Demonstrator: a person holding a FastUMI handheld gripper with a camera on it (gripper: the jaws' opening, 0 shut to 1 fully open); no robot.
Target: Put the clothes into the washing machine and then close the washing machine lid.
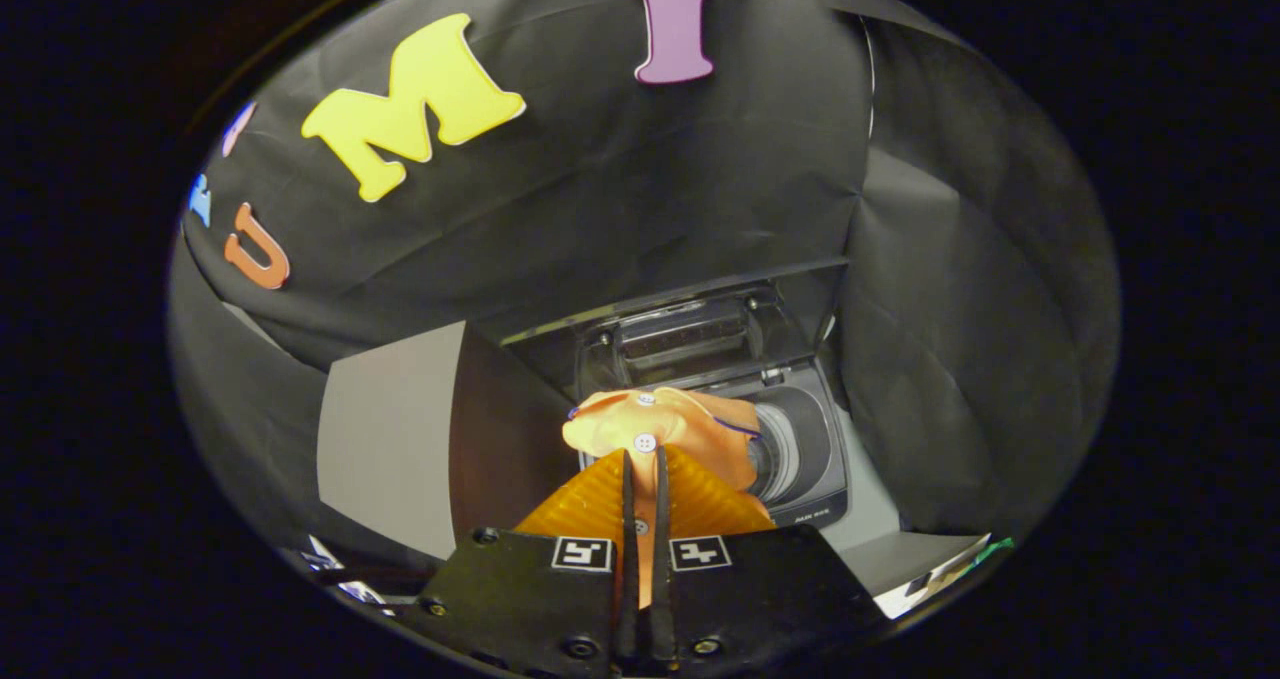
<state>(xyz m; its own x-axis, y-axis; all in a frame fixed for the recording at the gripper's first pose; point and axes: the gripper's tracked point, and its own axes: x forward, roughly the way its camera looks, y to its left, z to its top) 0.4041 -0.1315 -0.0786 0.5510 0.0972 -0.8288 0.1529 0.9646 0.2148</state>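
Left of the washing machine [800,449] there was a grey panel [390,439] standing against the booth's black cloth, and the machine itself sat on a pale floor [875,519] with its lid [690,334] flipped up at the back. The gripper [645,459] hung just in front of the open drum, fingers [628,499] pinched together on an orange garment [665,429] with white buttons that bunched up right over the drum's opening.

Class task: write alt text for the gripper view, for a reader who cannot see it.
The gripper has its fingers shut on an orange garment, held just before the washing machine. The machine's lid stands open beyond it.
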